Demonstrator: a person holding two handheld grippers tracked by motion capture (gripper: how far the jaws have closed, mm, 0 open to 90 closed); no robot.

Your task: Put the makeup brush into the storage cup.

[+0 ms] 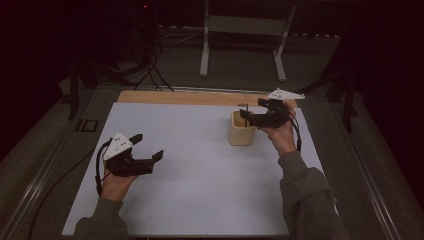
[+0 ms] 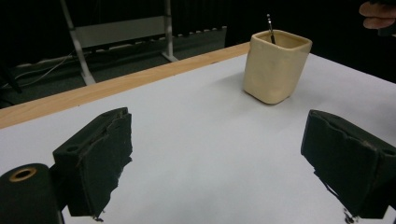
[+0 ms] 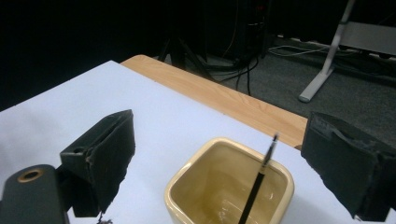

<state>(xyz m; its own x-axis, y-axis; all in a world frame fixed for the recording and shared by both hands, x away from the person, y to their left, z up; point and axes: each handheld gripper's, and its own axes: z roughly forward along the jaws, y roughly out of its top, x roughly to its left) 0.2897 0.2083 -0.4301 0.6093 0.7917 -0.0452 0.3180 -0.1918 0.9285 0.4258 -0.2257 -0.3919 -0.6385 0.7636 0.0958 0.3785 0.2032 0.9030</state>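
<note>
White table (image 1: 200, 170): both grippers are held wide open, nothing gripped. Right gripper (image 1: 248, 110) is held above the cream cup (image 1: 242, 130) with a black stick (image 3: 256, 186); left gripper (image 1: 148, 146) is kept apart.

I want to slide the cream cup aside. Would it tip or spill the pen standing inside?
The cream cup looks thick-walled and squat, probably ceramic, so it should slide rather than tip. The thin pen leans loosely against the rim, so it will likely rattle or shift.
</note>
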